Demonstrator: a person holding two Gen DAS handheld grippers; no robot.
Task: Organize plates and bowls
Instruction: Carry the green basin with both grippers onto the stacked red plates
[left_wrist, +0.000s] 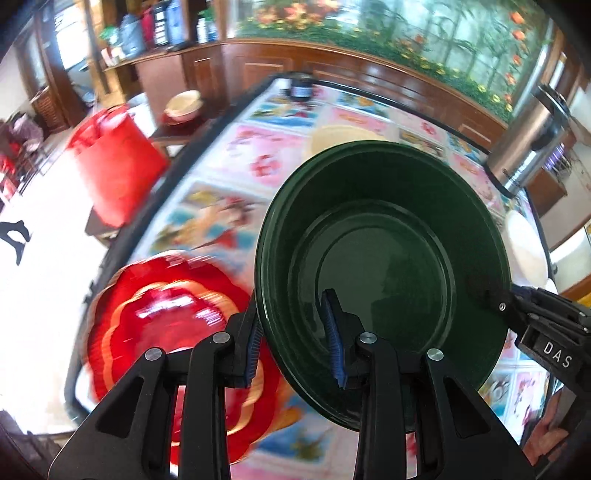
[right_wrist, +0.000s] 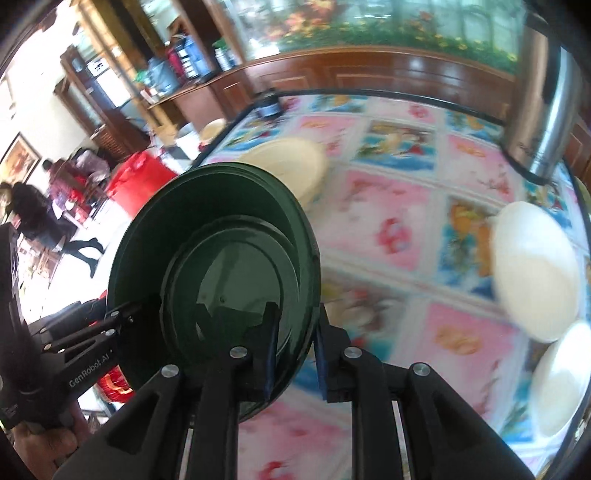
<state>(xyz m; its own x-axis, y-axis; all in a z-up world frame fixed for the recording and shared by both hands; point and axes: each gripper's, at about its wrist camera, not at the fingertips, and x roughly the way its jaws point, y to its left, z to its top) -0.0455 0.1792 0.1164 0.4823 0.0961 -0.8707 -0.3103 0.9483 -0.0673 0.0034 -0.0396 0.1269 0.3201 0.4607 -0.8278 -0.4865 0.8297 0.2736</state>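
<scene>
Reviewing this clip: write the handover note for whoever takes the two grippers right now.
Left gripper: shut on the green bowl rim.
Right gripper: also pinching the green bowl's opposite rim.
The bowl is held tilted above the patterned table.
On the table: red scalloped plate, cream plate, two white bowls at the right edge.
Done: bowl lifted.
Left: set it down, group the rest.

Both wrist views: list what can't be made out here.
- Red plate: left wrist view, pattern smeared by motion blur, near part hidden behind the left gripper.
- Tablecloth: pictures blurred in both views.
- Cream bowl: right wrist view, partly hidden behind the green bowl.
- White bowl: cut off by the lens edge.
- Right gripper: the pad behind the bowl's rim is only partly visible.
</scene>
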